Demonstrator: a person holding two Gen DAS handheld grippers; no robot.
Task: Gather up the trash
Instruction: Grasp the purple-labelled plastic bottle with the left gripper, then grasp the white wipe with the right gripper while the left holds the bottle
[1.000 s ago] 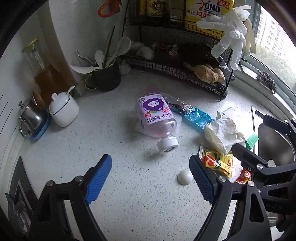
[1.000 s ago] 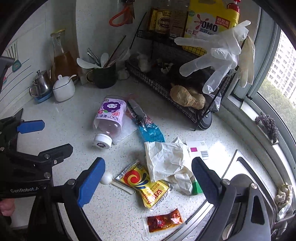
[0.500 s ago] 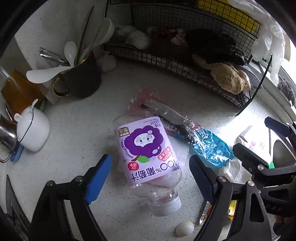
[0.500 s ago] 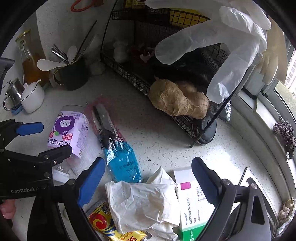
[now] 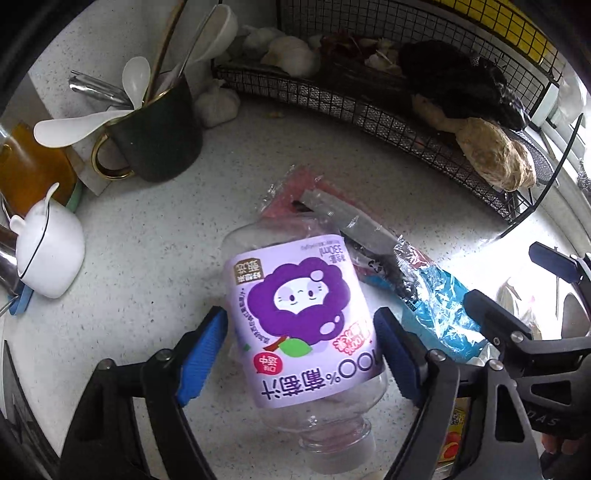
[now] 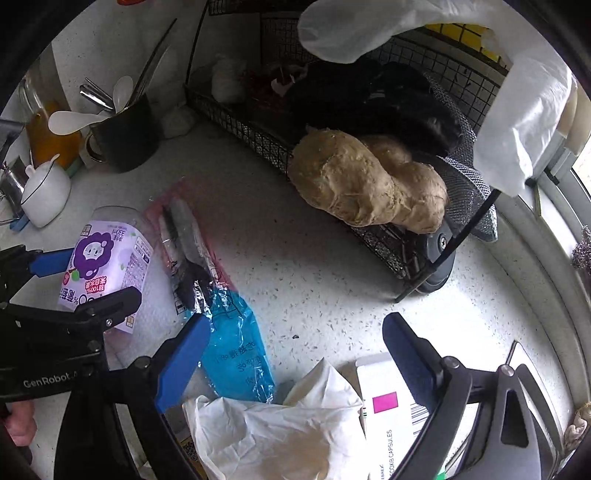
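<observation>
A clear juice bottle with a purple label [image 5: 295, 302] lies on its side on the speckled counter [image 5: 155, 236], cap toward me. My left gripper [image 5: 299, 347] straddles it, a blue pad close to each side of the label. Its jaws are closing, and a sliver of gap still shows at the left pad. The bottle [image 6: 107, 254] and left gripper [image 6: 99, 280] also show in the right wrist view. A blue and clear plastic wrapper [image 6: 236, 350] lies right of the bottle. My right gripper [image 6: 291, 362] hangs open over a crumpled white bag [image 6: 277, 424] and a capsule box [image 6: 391, 413], holding nothing.
A black wire rack [image 5: 369, 107] with garlic and ginger [image 6: 362, 184] stands at the back. A white glove [image 6: 369, 29] hangs from it. A dark mug of spoons [image 5: 159, 140] and a white lidded pot [image 5: 48, 251] sit at the left. A sink rim [image 6: 517, 354] lies right.
Both grippers have come forward and down toward the trash. The bottle, once ahead of the left gripper, now lies between its jaws, which have narrowed. The right gripper stays wide.
</observation>
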